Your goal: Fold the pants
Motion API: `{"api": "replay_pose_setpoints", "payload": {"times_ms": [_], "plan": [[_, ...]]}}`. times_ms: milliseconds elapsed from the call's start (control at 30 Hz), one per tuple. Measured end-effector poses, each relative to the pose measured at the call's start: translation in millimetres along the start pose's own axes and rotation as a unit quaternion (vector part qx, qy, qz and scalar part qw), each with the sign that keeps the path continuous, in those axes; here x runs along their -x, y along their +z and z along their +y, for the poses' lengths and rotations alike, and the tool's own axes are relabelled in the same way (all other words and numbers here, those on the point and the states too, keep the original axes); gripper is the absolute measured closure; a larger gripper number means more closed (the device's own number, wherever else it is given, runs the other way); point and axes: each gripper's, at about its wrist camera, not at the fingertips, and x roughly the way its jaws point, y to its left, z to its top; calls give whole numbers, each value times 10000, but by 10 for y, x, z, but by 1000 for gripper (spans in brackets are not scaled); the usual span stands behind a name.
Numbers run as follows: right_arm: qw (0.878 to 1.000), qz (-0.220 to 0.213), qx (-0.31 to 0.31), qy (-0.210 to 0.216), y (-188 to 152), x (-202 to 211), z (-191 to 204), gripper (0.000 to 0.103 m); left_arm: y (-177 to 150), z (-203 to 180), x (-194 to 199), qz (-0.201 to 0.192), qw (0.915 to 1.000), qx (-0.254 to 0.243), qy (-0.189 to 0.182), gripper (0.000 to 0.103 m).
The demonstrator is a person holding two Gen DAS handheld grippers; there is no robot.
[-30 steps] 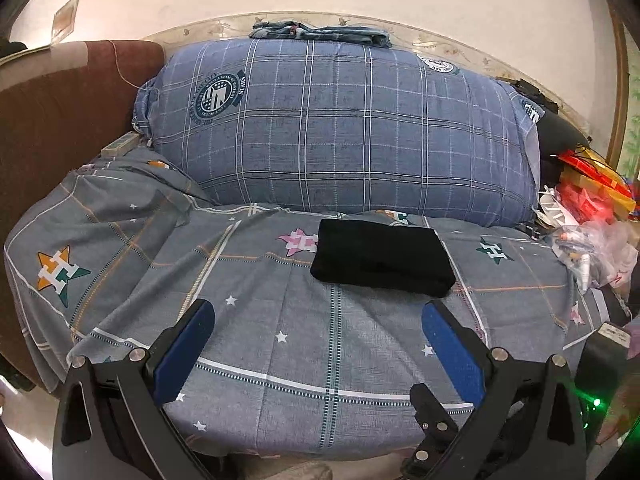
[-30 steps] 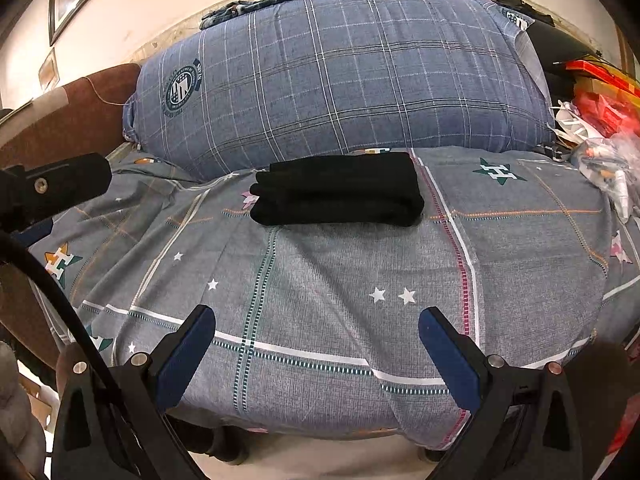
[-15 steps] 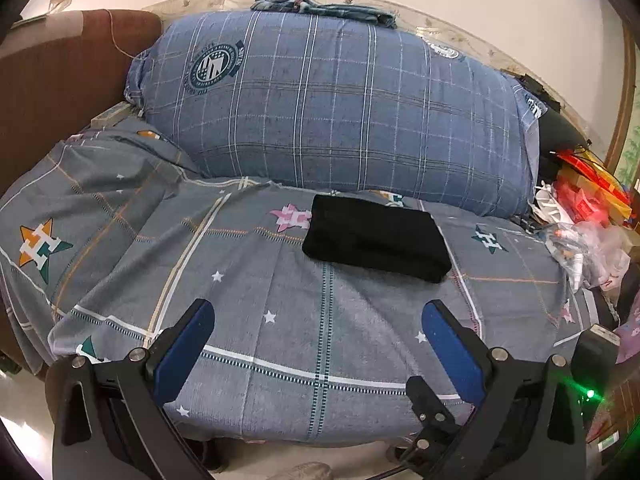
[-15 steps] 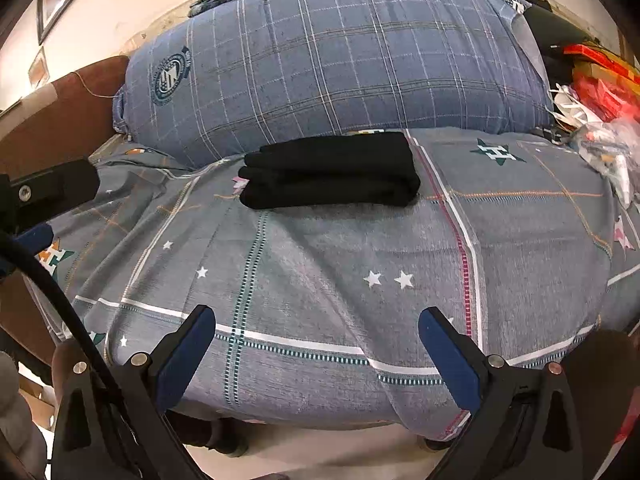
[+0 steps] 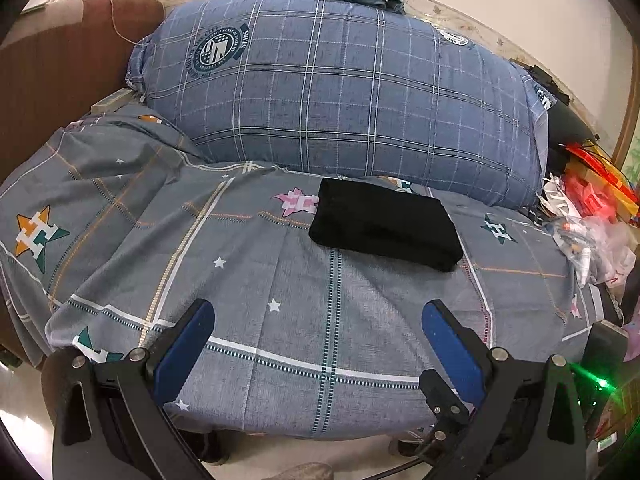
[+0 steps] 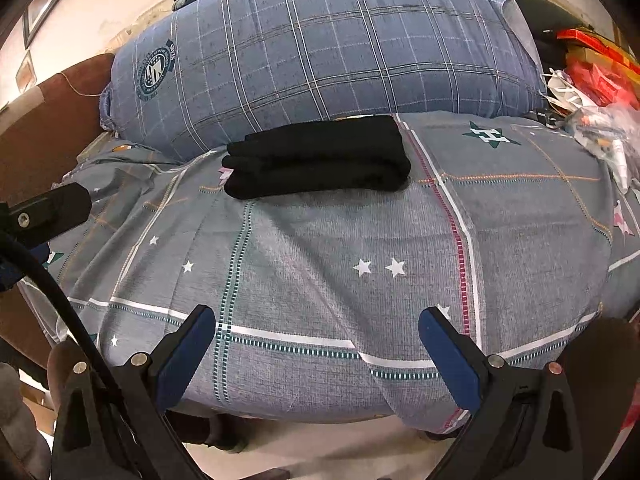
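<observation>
**Black pants folded on the bed**

The folded pants (image 5: 384, 222) (image 6: 318, 158) are seen lying on the bed sheet (image 5: 300, 320), ahead of both grippers. The left gripper (image 5: 318, 336) and right gripper (image 6: 316, 334) are held wide open, holding nothing. A big blue pillow (image 5: 340, 92) is seen behind the pants.

I pull both hand-held grippers back from the folded pants (image 5: 384, 222). The bed's front edge (image 6: 304, 408) now shows more floor beneath it.

You're seeing folded black fabric pants (image 5: 384, 224) lying on grey star-print checked bedsheet (image 5: 280, 280), w/ blue plaid stuffed pillow (image 5: 340, 92) behind.
</observation>
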Motion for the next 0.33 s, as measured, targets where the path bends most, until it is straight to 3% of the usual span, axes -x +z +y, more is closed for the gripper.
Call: {"api": "replay_pose_setpoints", "payload": {"times_ms": [200,333], "plan": [[10000,27,77,11,-20,-18,40,0,-24,49,-69,61,10000,52,14,0],[10000,11,59,-2,-22,-23,36,0,-42,172,-231,460,9985,274,-128,0]]}}
